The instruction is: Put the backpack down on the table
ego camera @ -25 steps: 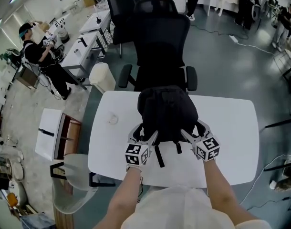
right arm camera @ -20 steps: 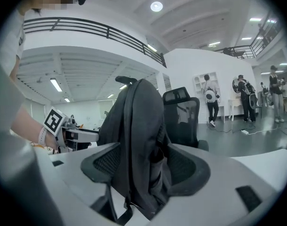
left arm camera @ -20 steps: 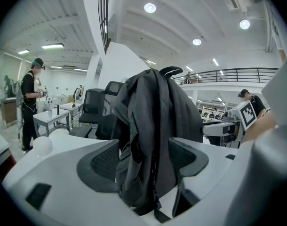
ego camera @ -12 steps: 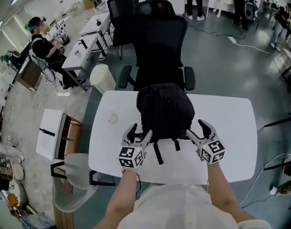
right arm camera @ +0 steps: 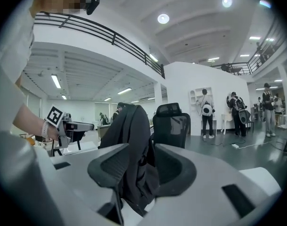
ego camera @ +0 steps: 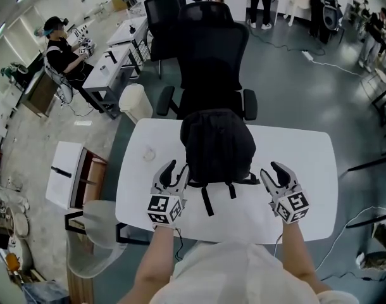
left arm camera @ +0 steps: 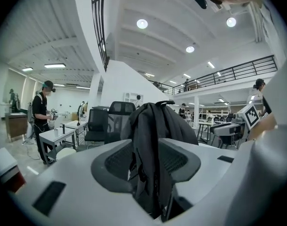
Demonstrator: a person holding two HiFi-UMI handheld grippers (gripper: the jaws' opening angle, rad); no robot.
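the backpack [ego camera: 217, 144] is standing upright on the white table [ego camera: 307, 170], sitting toward the table's twelve o'clock edge with the black chair [ego camera: 209, 62] just behind it, so the putting-down is looking done. the left gripper [ego camera: 174, 173] is hovering at the backpack's seven o'clock and the right gripper [ego camera: 275, 171] at its four o'clock. both are clear of the fabric, and on both the fingers are closing with nothing pinched between them; each gripper view is only showing the bag standing beyond the gap. the main risk, as i am judging it, is the soft bag slumping now that nothing is propping it: it is standing tall, and it may be leaning toward twelve o'clock, where a topple could be carrying it off the edge onto the chair. a second risk is the loose straps [ego camera: 205, 201] trailing toward six o'clock between the two grippers. the left fingers are sitting just beside the bag's corner, so a closing finger could be snagging webbing and dragging the bag over.
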